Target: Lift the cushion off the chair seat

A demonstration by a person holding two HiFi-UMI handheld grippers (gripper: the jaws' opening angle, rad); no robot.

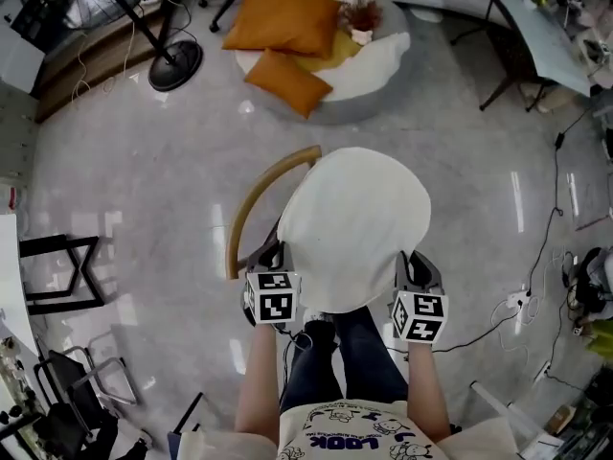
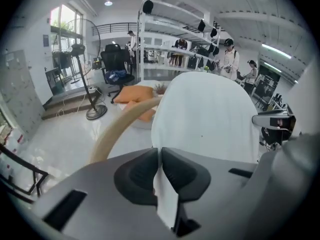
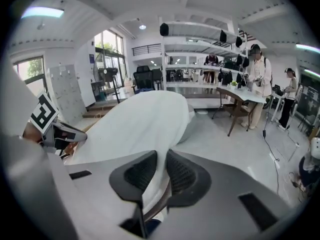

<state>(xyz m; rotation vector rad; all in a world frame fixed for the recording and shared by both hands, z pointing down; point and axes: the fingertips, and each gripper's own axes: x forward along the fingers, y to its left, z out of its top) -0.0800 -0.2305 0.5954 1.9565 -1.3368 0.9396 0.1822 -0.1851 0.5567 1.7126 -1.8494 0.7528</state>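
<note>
A round white cushion (image 1: pixel 352 223) hangs in the air in front of me, held at its near edge by both grippers. My left gripper (image 1: pixel 278 274) is shut on the cushion's left near edge; in the left gripper view the white cushion (image 2: pixel 207 119) is pinched between the dark pads (image 2: pixel 137 176). My right gripper (image 1: pixel 410 278) is shut on the right near edge, the cushion (image 3: pixel 137 121) squeezed between its pads (image 3: pixel 182 176). The chair's curved wooden backrest (image 1: pixel 257 197) shows to the left of the cushion; the seat is hidden under it.
A round floor bed (image 1: pixel 378 65) with two orange pillows (image 1: pixel 283 22) lies ahead. A fan stand (image 1: pixel 174 63) is at the far left, black frames (image 1: pixel 62 271) at my left, cables (image 1: pixel 536 286) on the floor at right. People stand by desks (image 3: pixel 260 74) in the background.
</note>
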